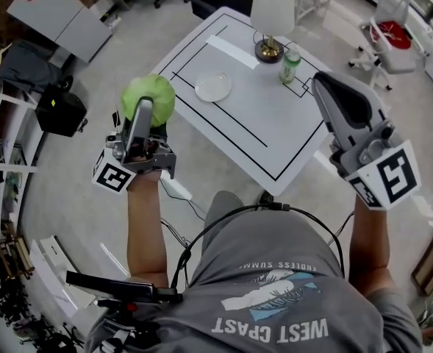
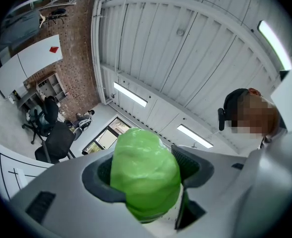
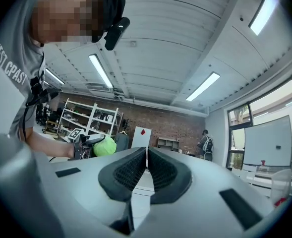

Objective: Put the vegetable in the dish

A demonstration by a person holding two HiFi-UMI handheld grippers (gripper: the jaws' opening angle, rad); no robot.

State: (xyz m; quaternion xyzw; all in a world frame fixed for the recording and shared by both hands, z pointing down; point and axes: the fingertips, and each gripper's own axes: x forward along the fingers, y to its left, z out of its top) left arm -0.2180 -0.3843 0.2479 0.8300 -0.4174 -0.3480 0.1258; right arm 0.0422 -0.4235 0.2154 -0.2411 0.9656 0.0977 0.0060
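Grip on the left looks firm from my station: my left gripper [image 1: 144, 112] has its jaws pressed against both sides of the green vegetable [image 1: 157, 93], a round, leafy-looking ball that bulges out past the pads in the left gripper view. In the head view I see it held in the air off the left edge of the white table [image 1: 275, 134], over the floor, not over the dish [image 1: 213, 87]. That dish is a white plate lying flat on the table inside the black lines, apart from the vegetable. Beyond it stand a lamp [image 1: 271, 13] and a bottle [image 1: 290, 65], just beside each other. My right gripper [image 1: 323, 84] hangs over the table's right side, its jaws brought together with nothing between the pads.
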